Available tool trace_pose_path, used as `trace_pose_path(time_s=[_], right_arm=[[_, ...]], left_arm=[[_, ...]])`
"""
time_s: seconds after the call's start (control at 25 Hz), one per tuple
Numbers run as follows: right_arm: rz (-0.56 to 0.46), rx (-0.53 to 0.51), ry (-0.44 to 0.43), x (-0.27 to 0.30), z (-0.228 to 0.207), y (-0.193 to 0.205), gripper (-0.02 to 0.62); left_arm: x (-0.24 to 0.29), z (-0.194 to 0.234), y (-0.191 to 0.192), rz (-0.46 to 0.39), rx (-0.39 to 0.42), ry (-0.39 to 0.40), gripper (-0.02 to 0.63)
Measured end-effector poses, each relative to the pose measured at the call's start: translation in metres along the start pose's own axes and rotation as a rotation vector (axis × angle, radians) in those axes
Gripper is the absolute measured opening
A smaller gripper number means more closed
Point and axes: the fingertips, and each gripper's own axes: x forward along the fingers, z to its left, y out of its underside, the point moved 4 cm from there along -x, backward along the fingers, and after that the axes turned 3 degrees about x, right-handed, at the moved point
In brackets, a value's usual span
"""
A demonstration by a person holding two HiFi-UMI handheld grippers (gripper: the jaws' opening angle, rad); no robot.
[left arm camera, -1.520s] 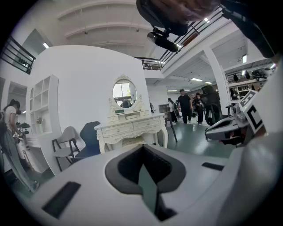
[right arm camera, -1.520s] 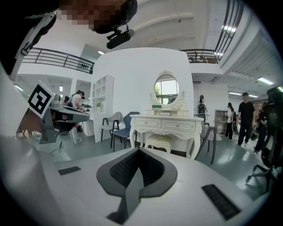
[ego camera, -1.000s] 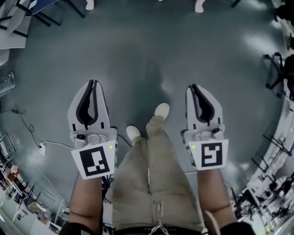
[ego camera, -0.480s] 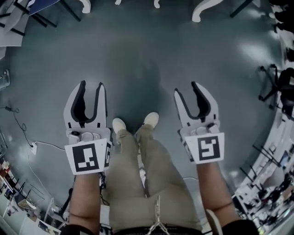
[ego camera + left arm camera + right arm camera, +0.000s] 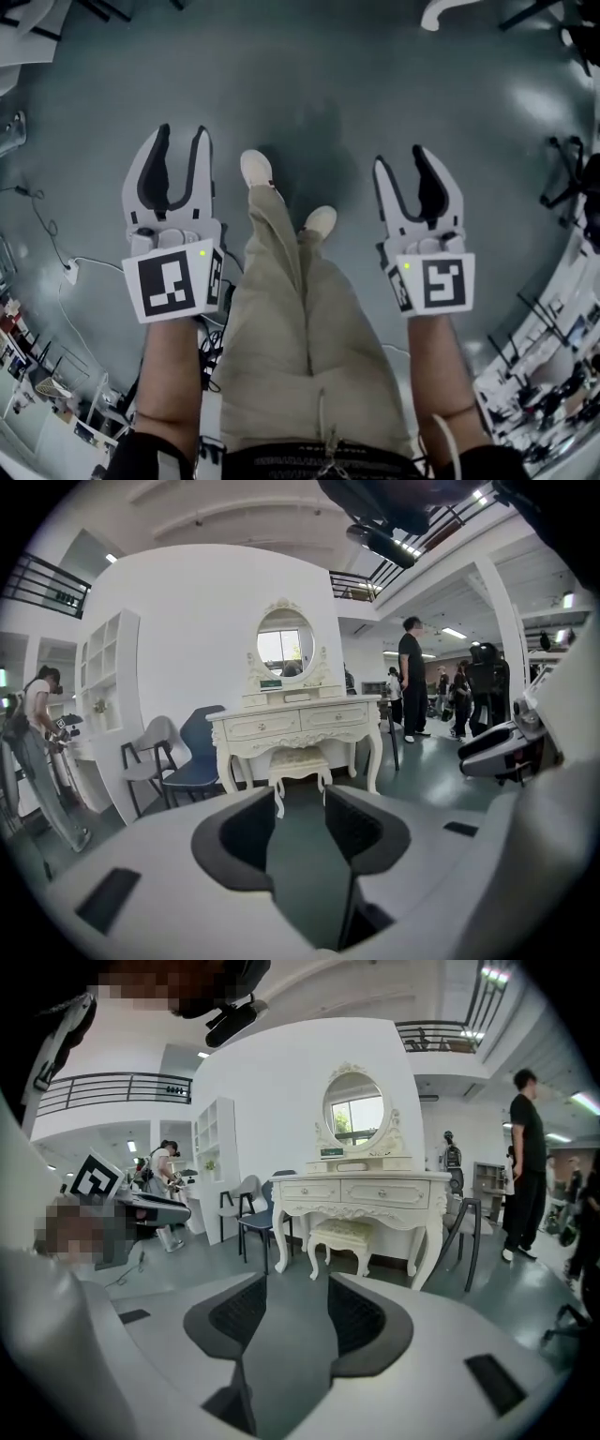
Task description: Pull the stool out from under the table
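Straight ahead of the left gripper's [image 5: 300, 799] fingers [image 5: 361, 827], which are spread with nothing between them, the stool [image 5: 298, 761] stands tucked under the white desk [image 5: 291, 726]. Its cushioned seat sits below the drawers and between the desk's front legs. Bare green floor [image 5: 300, 874] lies open from the fingertips to the stool, and the gripper is well apart from it. The right gripper's [image 5: 295, 1283] fingers [image 5: 356, 1316] are spread too and hold nothing; from them the stool lies ahead, a little right of the gap. Beyond the left fingers, a blue chair [image 5: 197, 761] and a grey chair [image 5: 150, 766] stand near the desk's left edge. A dark-framed chair [image 5: 459, 1227] stands just beside its right leg. An oval mirror [image 5: 284, 649] rises from the desk top. From above, both grippers hang over clear floor, one on each side of the person's legs [image 5: 300, 309].
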Motion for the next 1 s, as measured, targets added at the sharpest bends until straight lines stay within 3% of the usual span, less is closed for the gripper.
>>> trace_pose_path(time_s=[0.24, 0.56, 1.0], right_arm=[[-0.005, -0.005, 0.014, 0.017, -0.013, -0.005, 0.186], [-0.013, 0.008, 0.017, 0.057, -0.004, -0.027, 0.186], [-0.006, 0.029, 0.04, 0.115, -0.002, -0.052, 0.186]], left_arm=[[0.021, -0.013, -0.014, -0.048, 0.0, 0.031, 0.152], [0.049, -0.003, -0.021, -0.049, -0.016, 0.081, 0.152], [0.104, 0.007, -0.028, -0.021, 0.077, 0.22, 0.152]])
